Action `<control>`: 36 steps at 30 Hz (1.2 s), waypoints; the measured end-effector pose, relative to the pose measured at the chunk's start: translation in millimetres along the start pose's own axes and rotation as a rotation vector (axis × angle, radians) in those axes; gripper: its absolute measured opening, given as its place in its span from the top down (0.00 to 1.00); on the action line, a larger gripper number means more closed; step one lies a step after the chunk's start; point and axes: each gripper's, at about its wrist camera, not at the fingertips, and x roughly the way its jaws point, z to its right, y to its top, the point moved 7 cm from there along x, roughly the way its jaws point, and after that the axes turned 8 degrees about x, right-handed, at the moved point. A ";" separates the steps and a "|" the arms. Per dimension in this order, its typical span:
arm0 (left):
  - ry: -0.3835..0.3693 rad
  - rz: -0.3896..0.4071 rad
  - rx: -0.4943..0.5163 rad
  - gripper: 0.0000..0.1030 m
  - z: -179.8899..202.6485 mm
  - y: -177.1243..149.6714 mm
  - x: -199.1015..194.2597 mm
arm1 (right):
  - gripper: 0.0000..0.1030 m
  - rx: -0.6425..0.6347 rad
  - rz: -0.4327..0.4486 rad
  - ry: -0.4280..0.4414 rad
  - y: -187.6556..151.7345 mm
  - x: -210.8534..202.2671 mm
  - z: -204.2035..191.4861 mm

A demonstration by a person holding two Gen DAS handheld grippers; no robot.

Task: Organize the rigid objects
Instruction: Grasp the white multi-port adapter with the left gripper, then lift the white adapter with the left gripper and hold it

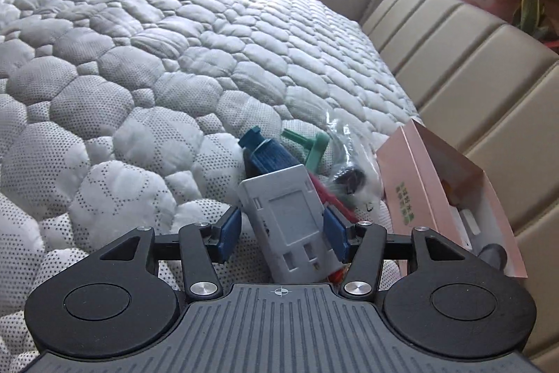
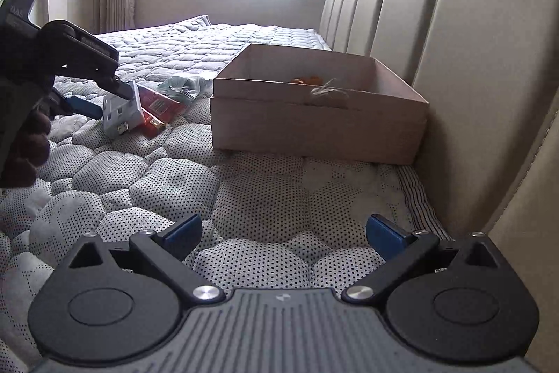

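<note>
Two blue pads flank the grey plastic part, which lies tilted on the quilted mattress at the near edge of a small pile. The left gripper stands with its jaws apart: a clear gap shows beside the left pad, while the right pad sits at or very near the part's edge; contact there cannot be confirmed. No grip is made yet.

Centre the gripper on the part before you close, so both pads meet its long sides together. Align the jaws with the part's tilt; a skewed grip is likely to twist it out.

Keep clear of the red item under the part, the blue piece behind it, the green piece and the clear plastic bag. Catching the bag would probably drag the pile.

The pink box stands open just beside the pile, against the headboard, and appears to be the destination. Lift clear of its near wall before you move across.

The right gripper hovers over bare mattress, jaws wide and empty. Hold it away from the left gripper's path.
</note>
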 end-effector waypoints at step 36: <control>0.002 -0.151 0.422 0.37 53.2 -43.8 -17.4 | 0.03 0.059 -0.026 0.024 -2.3 3.9 5.0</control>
